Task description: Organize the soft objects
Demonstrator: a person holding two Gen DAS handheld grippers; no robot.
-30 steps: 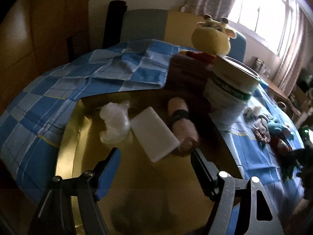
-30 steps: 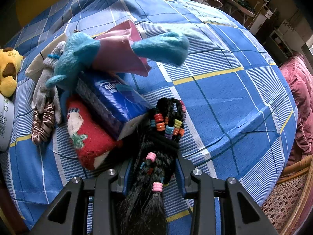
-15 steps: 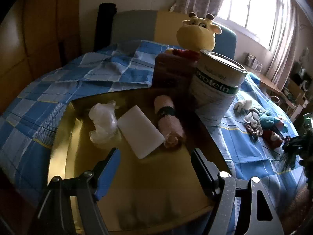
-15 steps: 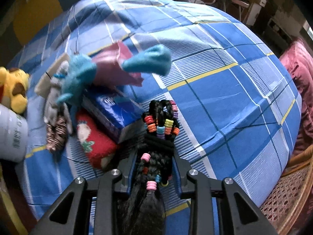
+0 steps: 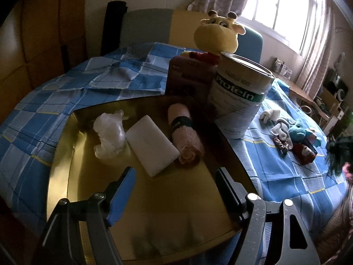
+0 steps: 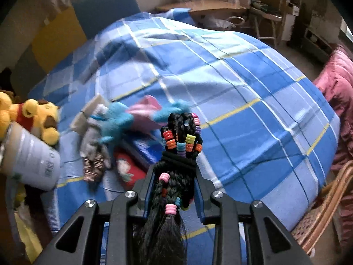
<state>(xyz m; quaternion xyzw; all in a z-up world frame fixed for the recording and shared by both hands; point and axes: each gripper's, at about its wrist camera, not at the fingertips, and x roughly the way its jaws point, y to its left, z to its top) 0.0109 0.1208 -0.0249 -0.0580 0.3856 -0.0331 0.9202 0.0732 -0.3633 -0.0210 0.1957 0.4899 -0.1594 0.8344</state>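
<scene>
My right gripper (image 6: 174, 176) is shut on a black braided hairpiece with coloured beads (image 6: 179, 145) and holds it up above the blue checked bedspread (image 6: 253, 119). Below it lie a teal plush toy (image 6: 117, 121), a pink cloth (image 6: 143, 112), a red sock (image 6: 128, 170), a grey glove (image 6: 92, 137) and a scrunchie (image 6: 92, 165). My left gripper (image 5: 176, 178) is open and empty over a gold tray (image 5: 88, 176). The tray holds a crumpled white bag (image 5: 109, 134), a white sponge (image 5: 152, 143) and a rolled pink towel (image 5: 185, 137).
A protein tin (image 5: 240, 97) and a dark box (image 5: 189, 77) stand behind the tray, with a yellow giraffe plush (image 5: 218, 33) beyond. The tin (image 6: 33, 156) and a yellow bear plush (image 6: 33, 119) show left in the right wrist view. A wicker chair (image 6: 326, 203) stands right.
My right gripper has lifted the hairpiece off the bed and tilted up, so the soft pile has dropped farther away. My left gripper has drawn back from the tray and stays open.
</scene>
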